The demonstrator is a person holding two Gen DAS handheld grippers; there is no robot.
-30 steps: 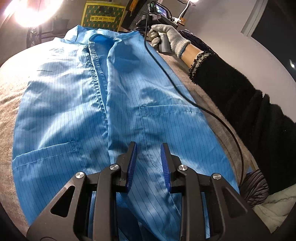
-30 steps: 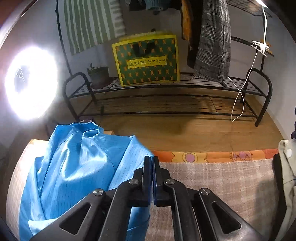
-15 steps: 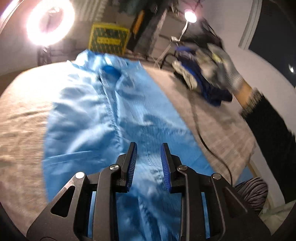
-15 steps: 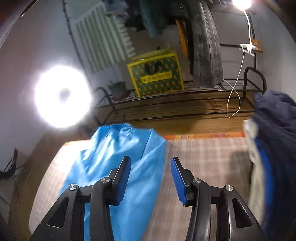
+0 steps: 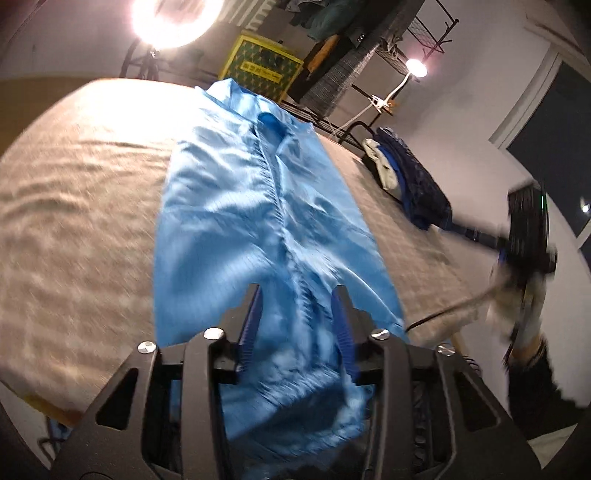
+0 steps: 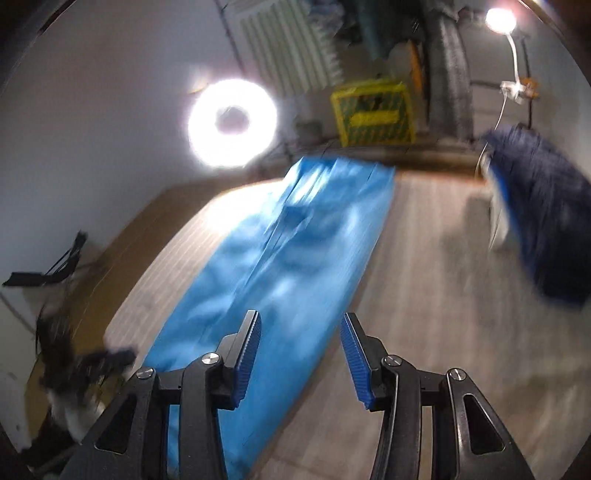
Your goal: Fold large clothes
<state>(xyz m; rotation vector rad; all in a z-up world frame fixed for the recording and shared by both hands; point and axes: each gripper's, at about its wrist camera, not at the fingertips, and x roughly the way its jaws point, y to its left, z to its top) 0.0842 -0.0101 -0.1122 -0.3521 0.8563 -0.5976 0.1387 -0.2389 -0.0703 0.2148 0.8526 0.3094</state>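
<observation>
Blue coat [image 5: 258,221] looks thin, slick, floppy (bunches easy); I'd pinch hem corners. Left gripper [image 5: 297,314] and right gripper [image 6: 300,347] just opened, both empty.

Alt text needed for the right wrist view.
A long blue garment lies flat on a beige-covered surface, with the open, empty right claw above its near end. Dark blue clothes sit at right.

One blue garment [image 5: 258,221], one dark clothes pile [image 5: 417,181], two lamps [image 5: 173,18].
</observation>
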